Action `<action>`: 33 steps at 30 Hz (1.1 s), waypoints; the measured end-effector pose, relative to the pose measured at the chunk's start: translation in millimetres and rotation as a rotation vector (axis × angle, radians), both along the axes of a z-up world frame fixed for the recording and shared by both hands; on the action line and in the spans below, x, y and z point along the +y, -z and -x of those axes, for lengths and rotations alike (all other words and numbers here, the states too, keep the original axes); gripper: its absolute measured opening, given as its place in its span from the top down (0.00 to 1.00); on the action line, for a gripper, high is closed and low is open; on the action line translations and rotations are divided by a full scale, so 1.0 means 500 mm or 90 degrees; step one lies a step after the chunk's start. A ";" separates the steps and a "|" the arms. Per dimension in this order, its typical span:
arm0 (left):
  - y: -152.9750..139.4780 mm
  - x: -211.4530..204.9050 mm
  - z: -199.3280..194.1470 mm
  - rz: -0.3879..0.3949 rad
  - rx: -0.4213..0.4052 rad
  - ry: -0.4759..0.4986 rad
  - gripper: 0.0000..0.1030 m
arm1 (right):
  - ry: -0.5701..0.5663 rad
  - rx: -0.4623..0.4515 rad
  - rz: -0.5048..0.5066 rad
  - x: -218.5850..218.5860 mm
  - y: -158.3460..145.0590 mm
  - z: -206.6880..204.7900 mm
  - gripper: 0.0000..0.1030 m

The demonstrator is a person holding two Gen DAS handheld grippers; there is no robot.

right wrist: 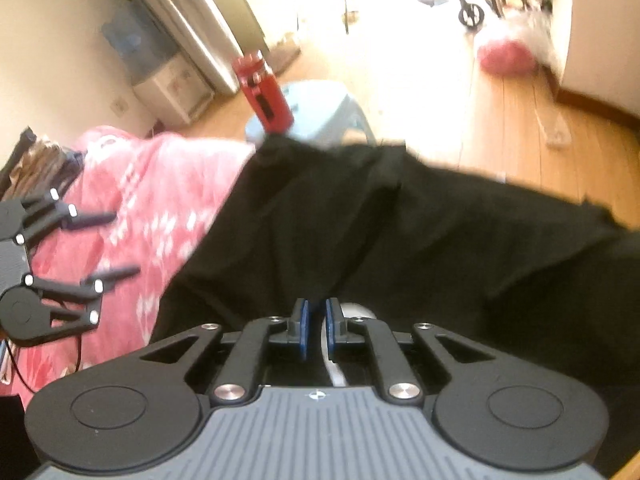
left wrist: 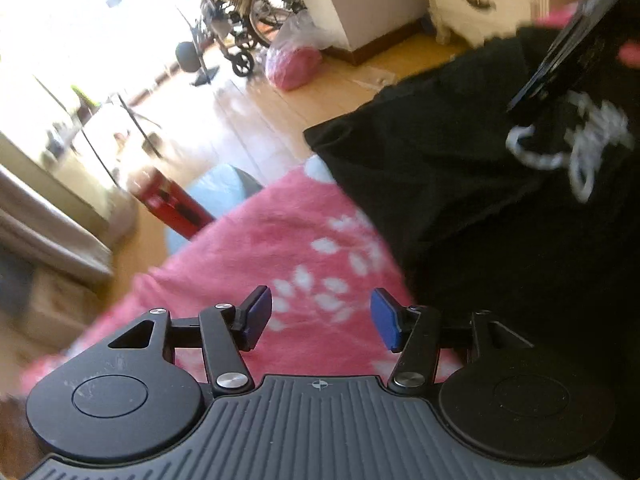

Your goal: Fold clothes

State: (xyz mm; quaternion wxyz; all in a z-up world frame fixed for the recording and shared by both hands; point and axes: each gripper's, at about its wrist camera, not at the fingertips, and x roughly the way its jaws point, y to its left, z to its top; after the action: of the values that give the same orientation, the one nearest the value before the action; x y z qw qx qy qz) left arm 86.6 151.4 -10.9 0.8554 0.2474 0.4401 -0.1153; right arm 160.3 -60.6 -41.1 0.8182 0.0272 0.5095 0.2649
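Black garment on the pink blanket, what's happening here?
A person with two handheld grippers is folding a black printed garment lying on a pink floral fleece blanket. The right gripper is nearly shut, apparently pinching the fabric with a white bit between its pads. The left gripper is open over the blanket, holding nothing.

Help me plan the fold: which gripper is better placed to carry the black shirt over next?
Right, probably. The right gripper is nearly shut with the black shirt bunched at its pads, while the left gripper hangs open over the pink blanket, holding nothing.
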 end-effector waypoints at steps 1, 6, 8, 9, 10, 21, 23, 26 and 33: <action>-0.002 -0.007 -0.001 0.016 -0.005 0.005 0.47 | -0.003 -0.010 -0.003 0.005 -0.002 -0.004 0.91; 0.022 -0.064 -0.010 0.043 -0.032 0.031 0.46 | -0.066 -0.081 0.029 0.060 0.020 -0.006 0.91; 0.042 -0.078 -0.015 0.038 -0.026 0.033 0.47 | -0.080 -0.105 0.079 0.068 0.041 -0.013 0.91; 0.053 -0.077 -0.017 0.035 -0.017 0.026 0.47 | -0.085 -0.116 0.106 0.071 0.052 -0.018 0.91; 0.064 -0.077 -0.018 0.032 -0.009 0.019 0.46 | -0.091 -0.127 0.133 0.074 0.062 -0.022 0.91; 0.077 -0.061 -0.005 0.059 0.003 -0.025 0.46 | -0.069 -0.156 0.088 0.064 0.051 -0.061 0.91; 0.079 -0.057 -0.008 0.062 0.003 -0.030 0.46 | -0.057 -0.155 0.117 0.076 0.078 -0.091 0.91; 0.080 -0.053 -0.011 0.070 0.005 -0.036 0.46 | 0.029 -0.153 0.127 0.062 0.083 -0.142 0.90; 0.082 -0.049 -0.016 0.083 0.011 -0.048 0.46 | -0.014 -0.169 0.064 0.138 0.031 -0.164 0.81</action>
State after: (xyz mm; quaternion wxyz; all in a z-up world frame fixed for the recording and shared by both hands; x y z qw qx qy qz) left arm 94.4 127.1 -51.9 0.8698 0.1732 0.4478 -0.1134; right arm 242.4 8.2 -56.4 0.8759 -0.0545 0.4096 0.2491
